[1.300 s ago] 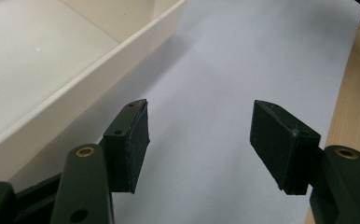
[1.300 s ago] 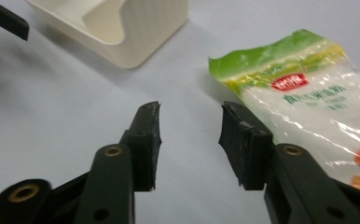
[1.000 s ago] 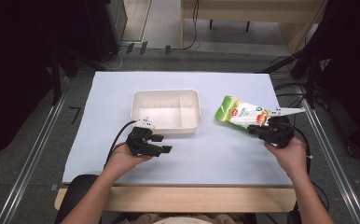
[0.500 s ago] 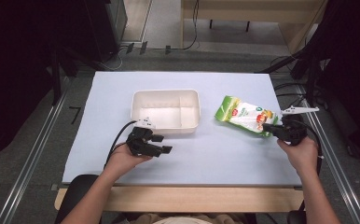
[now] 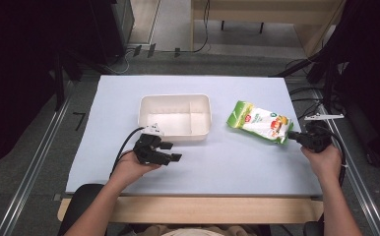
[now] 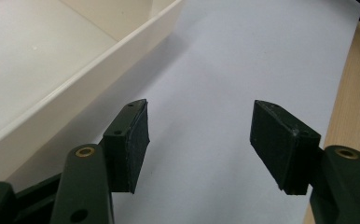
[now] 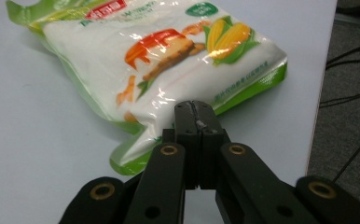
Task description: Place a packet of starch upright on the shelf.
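Jaws of the right gripper (image 7: 197,109) pinch shut, apparently on the pouch (image 7: 169,60) edge (left gripper (image 6: 199,140) gapes, empty).

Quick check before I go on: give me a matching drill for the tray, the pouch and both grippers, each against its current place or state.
Things:
1. white tray
2. snack pouch
3. left gripper
4. right gripper

States:
A. jaws apart, nothing between them
B. lying flat at the mat's right side
C. jaws shut on the pouch's edge
D. mid-mat, with a divider inside

Pairs: 1-D, 2-B, 3-A, 4-C
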`<state>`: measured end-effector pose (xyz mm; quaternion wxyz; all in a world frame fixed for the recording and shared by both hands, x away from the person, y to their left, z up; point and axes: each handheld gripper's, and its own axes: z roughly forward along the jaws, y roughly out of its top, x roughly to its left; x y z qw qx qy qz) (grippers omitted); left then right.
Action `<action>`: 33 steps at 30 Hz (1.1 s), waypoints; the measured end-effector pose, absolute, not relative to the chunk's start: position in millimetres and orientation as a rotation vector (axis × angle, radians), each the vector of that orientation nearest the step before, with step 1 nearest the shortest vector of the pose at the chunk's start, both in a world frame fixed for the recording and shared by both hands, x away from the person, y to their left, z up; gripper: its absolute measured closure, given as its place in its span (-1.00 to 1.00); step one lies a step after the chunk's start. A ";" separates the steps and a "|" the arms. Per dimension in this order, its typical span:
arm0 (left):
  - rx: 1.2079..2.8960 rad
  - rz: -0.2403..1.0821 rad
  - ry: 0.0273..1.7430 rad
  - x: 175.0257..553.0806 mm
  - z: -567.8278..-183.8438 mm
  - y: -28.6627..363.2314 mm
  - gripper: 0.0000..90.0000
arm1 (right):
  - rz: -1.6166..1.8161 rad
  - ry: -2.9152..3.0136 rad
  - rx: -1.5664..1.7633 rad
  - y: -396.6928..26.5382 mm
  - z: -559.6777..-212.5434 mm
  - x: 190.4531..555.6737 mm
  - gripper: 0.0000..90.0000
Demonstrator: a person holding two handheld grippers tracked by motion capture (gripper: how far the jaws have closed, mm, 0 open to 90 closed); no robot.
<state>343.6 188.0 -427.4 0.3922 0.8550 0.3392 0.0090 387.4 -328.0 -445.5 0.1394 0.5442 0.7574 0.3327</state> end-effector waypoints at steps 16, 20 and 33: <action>2.168 0.023 0.861 343.7 -427.9 186.8 -0.15 | 0.919 2.275 1.588 -316.3 -458.9 392.0 1.00; 2.169 0.022 0.860 343.9 -427.9 186.6 -0.15 | 0.933 2.315 1.570 -311.7 -458.7 390.4 1.00; 2.171 0.022 0.858 344.7 -428.1 185.9 -0.15 | 0.959 2.370 1.444 -271.8 -457.0 386.8 1.00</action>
